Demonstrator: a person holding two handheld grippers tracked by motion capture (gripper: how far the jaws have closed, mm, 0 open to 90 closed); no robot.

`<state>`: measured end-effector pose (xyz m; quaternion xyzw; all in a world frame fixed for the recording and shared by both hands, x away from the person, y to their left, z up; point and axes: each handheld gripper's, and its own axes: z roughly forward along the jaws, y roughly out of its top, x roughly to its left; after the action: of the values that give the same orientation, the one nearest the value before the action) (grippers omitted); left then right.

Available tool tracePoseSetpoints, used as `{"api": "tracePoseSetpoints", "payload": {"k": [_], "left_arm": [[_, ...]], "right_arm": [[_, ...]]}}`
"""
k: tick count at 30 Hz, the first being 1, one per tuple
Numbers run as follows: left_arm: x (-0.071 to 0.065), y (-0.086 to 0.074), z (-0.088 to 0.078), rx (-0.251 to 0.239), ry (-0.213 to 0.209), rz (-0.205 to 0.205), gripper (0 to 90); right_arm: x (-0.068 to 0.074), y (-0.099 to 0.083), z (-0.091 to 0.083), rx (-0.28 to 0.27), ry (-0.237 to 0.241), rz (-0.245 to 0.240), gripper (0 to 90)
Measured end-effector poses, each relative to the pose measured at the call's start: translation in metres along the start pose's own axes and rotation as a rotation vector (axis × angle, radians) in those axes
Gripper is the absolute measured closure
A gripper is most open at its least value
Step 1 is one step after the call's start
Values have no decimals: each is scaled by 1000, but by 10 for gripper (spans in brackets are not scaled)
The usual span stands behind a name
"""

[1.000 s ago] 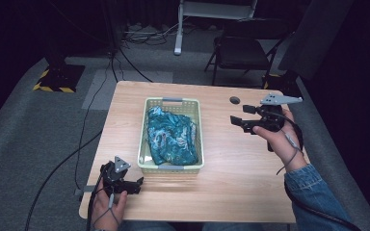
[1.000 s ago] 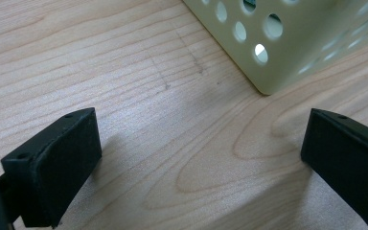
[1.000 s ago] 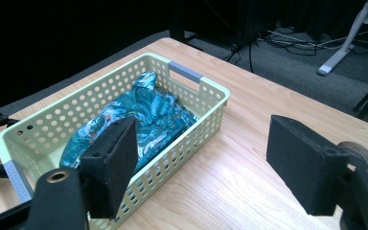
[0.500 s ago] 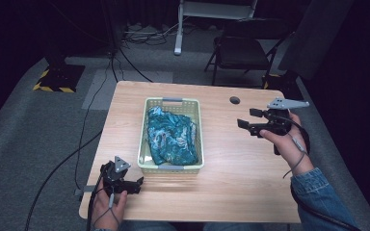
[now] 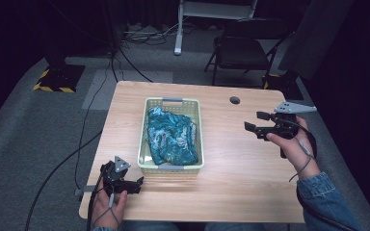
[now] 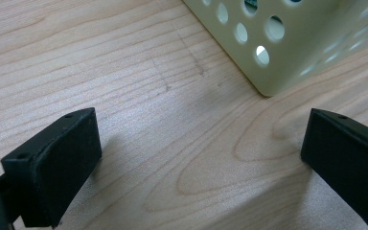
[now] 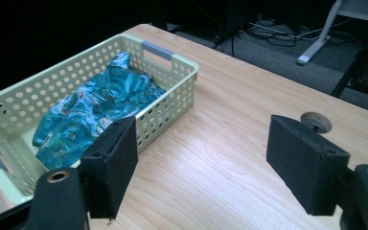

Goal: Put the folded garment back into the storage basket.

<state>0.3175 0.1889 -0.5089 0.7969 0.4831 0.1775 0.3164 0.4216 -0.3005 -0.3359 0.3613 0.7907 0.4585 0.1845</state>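
Teal cloth (image 5: 171, 136) lies bunched inside the basket (image 5: 172, 167) at mid-surface (image 5: 241, 183); left claw (image 5: 136, 183) rests released just off the basket's near corner, and right claw (image 5: 256, 121) hovers released, empty, well right of the basket.

We see the table (image 5: 250, 187) brightly lit from above amid a dark room; glare streaks the wood ahead of the right gripper (image 7: 201, 158), and the basket (image 6: 287, 43) blurs beyond the left gripper (image 6: 196, 163).
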Motion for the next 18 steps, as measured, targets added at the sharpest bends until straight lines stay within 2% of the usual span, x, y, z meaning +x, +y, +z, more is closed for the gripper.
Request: {"api": "tracePoseSetpoints", "payload": {"k": [7, 13, 18], "left_arm": [[1, 0, 0, 0, -1, 0, 2], [1, 0, 0, 0, -1, 1, 2], [1, 0, 0, 0, -1, 0, 2]], "right_arm": [[-10, -5, -7, 25, -40, -22, 267], [-15, -11, -9, 41, -49, -19, 264], [-22, -16, -13, 55, -61, -36, 264]]}}
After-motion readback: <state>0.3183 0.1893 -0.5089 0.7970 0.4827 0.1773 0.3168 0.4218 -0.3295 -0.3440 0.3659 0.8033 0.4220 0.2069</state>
